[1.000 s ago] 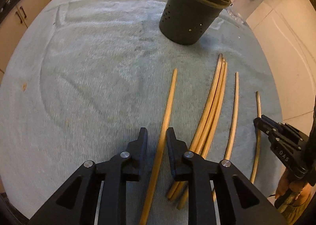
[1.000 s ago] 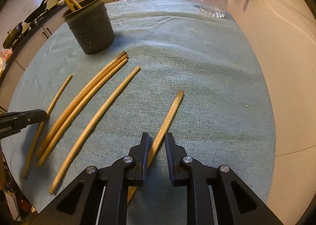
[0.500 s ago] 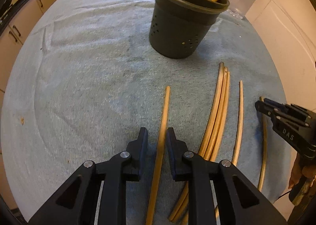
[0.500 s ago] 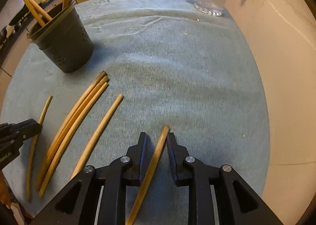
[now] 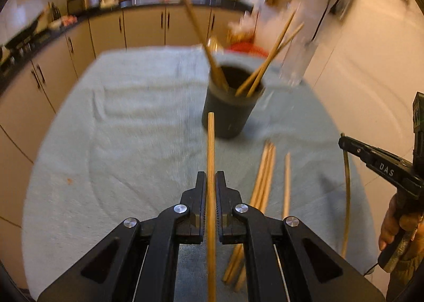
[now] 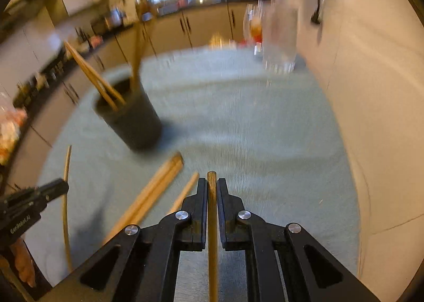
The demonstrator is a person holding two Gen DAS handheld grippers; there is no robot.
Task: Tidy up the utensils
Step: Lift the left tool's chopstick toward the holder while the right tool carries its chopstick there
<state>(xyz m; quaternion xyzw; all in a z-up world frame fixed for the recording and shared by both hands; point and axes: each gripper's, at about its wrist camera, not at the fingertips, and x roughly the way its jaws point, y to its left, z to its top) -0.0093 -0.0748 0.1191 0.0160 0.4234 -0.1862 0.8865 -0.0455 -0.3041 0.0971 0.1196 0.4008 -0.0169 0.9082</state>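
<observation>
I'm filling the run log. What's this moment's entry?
left tool: shut on chopstick | right tool: shut on chopstick | holder: not reached

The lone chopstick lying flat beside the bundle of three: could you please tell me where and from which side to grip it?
Probably mid-shaft on the lone chopstick, coming down from above with the jaws across its width. It is thin and lies flat on the towel, and bare towel shows between it and the bundle.
</observation>
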